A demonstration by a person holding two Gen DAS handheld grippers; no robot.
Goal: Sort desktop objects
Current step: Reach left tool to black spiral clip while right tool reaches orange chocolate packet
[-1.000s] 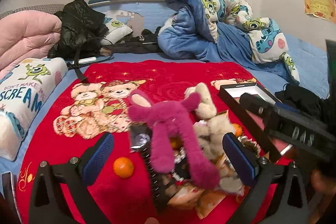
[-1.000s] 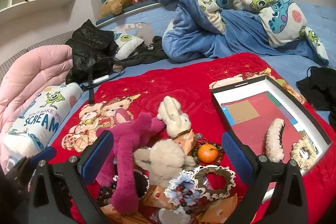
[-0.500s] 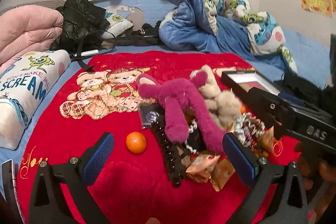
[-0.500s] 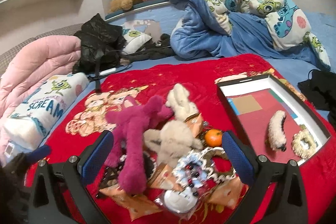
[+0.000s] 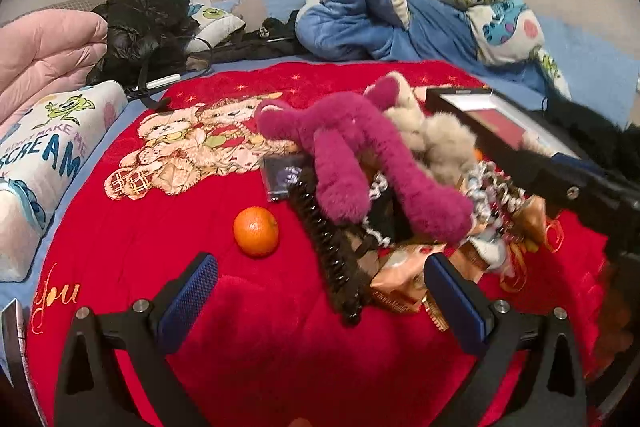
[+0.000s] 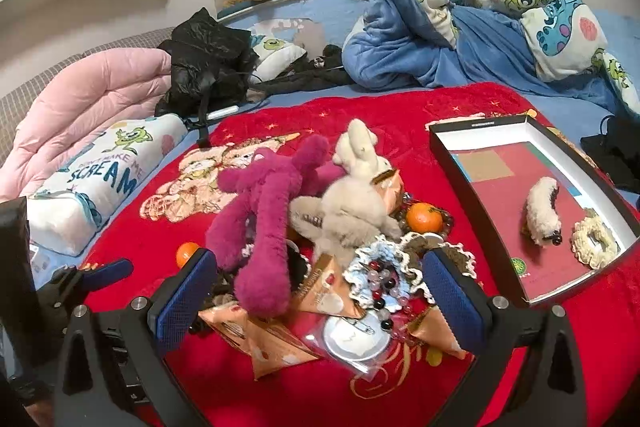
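Observation:
A pile of small things lies on the red blanket (image 5: 168, 251): a magenta plush (image 5: 344, 151) (image 6: 264, 219), a beige plush rabbit (image 6: 352, 203), a black hair claw (image 5: 332, 251), snack packets (image 6: 272, 339), bead bracelets (image 6: 380, 283) and scrunchies. One orange (image 5: 256, 231) lies apart at the pile's left; another (image 6: 425, 217) sits in the pile. My left gripper (image 5: 320, 303) is open and empty, just short of the hair claw. My right gripper (image 6: 320, 295) is open and empty above the packets. An open black box (image 6: 536, 211) at the right holds a fluffy white hair clip (image 6: 542, 211) and a cream scrunchie (image 6: 594, 243).
A rumpled blue quilt (image 6: 460, 27) and a black jacket (image 6: 208, 59) lie behind the blanket. A pink duvet (image 5: 44, 59) and a "SCREAM" pillow (image 5: 48, 155) lie at the left. Dark clothes (image 6: 616, 155) lie beyond the box.
Both grippers have drawn back and down from the pile, so it sits farther ahead. Both stay open. The objects on the blanket have not moved.

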